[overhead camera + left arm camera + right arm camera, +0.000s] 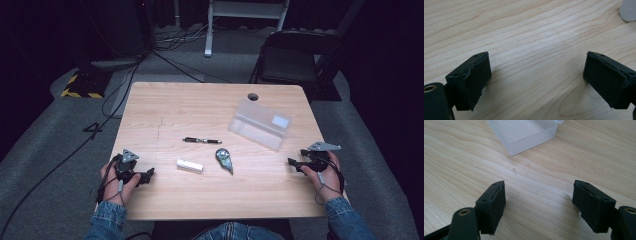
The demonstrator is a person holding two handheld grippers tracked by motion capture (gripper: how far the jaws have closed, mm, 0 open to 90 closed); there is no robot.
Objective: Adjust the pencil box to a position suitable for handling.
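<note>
On the wooden table lie a black pen, a small white block and a grey-and-clear correction-tape dispenser near the middle. A clear plastic box stands open at the right. My left gripper rests at the table's front left, jaws wide apart over bare wood. My right gripper rests at the front right, open with nothing between its jaws; a corner of the clear box lies just beyond them.
A round cable hole sits near the table's far edge. A black chair stands behind the table at the right, cables run over the grey floor at the left. A pale grey disc peeks in at the left gripper view's corner.
</note>
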